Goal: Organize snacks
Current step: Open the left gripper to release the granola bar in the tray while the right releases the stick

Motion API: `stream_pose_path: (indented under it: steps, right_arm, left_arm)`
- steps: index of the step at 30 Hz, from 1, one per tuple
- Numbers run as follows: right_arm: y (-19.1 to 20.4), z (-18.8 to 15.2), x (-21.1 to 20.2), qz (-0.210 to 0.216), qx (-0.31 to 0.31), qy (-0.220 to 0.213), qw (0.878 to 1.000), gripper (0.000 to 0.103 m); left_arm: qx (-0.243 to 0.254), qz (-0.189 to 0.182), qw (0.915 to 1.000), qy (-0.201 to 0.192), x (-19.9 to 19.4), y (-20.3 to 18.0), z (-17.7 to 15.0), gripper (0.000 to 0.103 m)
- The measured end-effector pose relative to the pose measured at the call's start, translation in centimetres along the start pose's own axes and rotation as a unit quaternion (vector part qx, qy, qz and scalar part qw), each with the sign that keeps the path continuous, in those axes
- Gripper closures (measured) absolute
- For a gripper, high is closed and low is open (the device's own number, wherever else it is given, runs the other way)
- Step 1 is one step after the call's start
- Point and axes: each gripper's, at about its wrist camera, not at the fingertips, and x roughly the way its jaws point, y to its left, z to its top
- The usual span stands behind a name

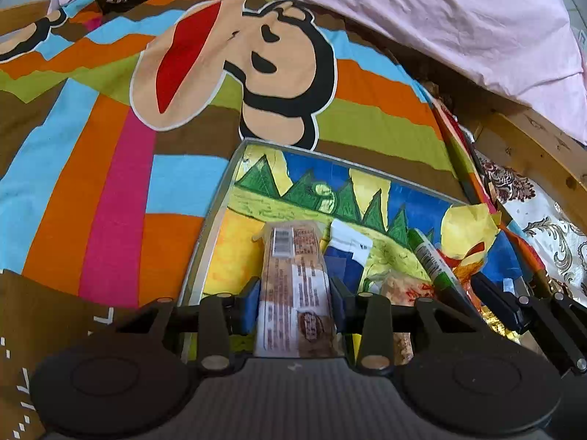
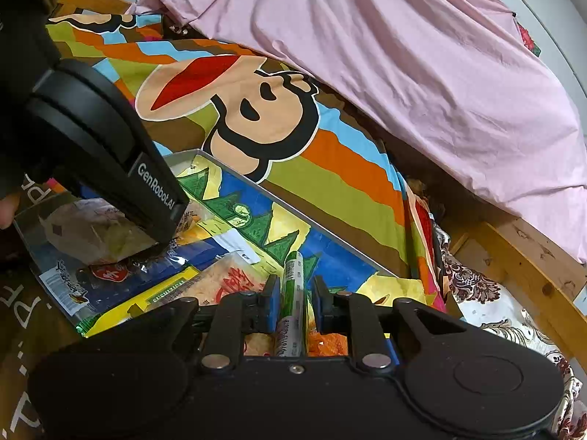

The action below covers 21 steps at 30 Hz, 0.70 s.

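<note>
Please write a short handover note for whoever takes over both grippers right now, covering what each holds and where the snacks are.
Left gripper: shut on a long brown snack bar, held over the tray.
Right gripper: shut on a thin green and white stick pack, also over the tray.
Tray: metal rim, painted bottom, lying on the striped cartoon bedsheet. It holds more packets, among them an orange one with red characters and a dark blue one.
Done: both items gripped.
Left: place these two, then sort the rest. Where they belong cannot be told from these views.
</note>
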Motion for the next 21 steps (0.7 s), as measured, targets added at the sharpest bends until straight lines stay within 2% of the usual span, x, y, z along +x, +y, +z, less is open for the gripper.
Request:
stream_pose_path:
  steps: [10, 13, 17, 21]
  right_arm:
    - [-0.14, -0.05, 0.03, -0.006, 0.004, 0.000, 1.000, 0.078]
    - [-0.23, 0.00, 0.03, -0.009, 0.007, -0.001, 1.000, 0.072]
    - [-0.44, 0.00, -0.02, -0.012, 0.013, -0.003, 1.000, 0.065]
    - [-0.53, -0.02, -0.06, -0.011, 0.014, -0.004, 1.000, 0.059]
  left_arm:
    - [0.005, 0.004, 1.0000, 0.004, 0.19, -0.09, -0.03, 0.061]
    - [0.006, 0.004, 1.0000, 0.004, 0.17, -0.13, 0.01, 0.061]
    - [0.008, 0.004, 1.0000, -0.001, -0.10, -0.22, 0.01, 0.052]
    - [0.008, 0.002, 1.0000, -0.005, -0.36, -0.34, 0.12, 0.049]
